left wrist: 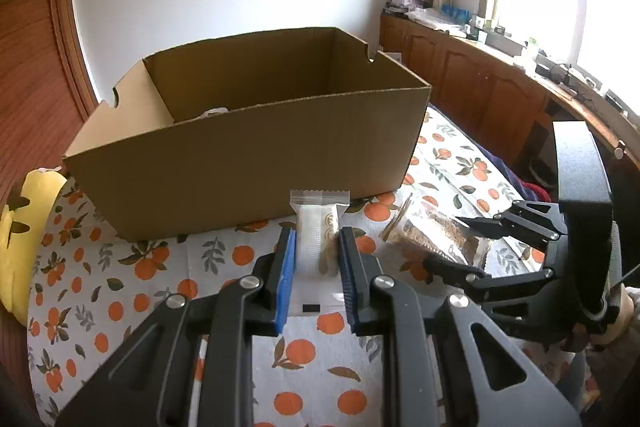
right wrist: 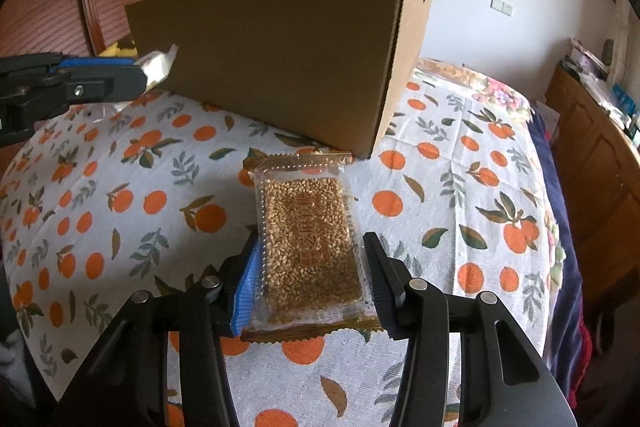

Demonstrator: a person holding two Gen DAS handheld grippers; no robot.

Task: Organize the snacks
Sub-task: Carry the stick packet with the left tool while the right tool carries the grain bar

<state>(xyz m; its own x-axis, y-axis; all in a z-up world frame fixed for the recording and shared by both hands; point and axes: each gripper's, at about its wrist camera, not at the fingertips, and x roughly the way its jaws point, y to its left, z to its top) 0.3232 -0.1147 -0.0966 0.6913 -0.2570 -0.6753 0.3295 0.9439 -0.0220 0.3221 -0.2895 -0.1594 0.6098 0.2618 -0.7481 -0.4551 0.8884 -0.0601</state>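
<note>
My left gripper (left wrist: pixel 318 233) is shut on a small white snack packet (left wrist: pixel 314 243), held upright above the tablecloth just in front of the open cardboard box (left wrist: pixel 240 155). The right wrist view shows this gripper (right wrist: pixel 140 71) at the left, with the white packet (right wrist: pixel 160 63) beside the box (right wrist: pixel 280 67). My right gripper (right wrist: pixel 311 241) holds a clear packet of a sesame bar (right wrist: pixel 310 243) between its blue pads, which touch both long edges. From the left wrist view, the right gripper (left wrist: pixel 446 241) and its sesame packet (left wrist: pixel 432 237) lie to the right of the box.
A tablecloth (right wrist: pixel 120 187) printed with oranges covers the surface. Something white (left wrist: pixel 214 111) lies inside the box. A yellow object (left wrist: pixel 24 227) sits at the left edge. Wooden cabinets (left wrist: pixel 460 79) with clutter on top run along the right under a window.
</note>
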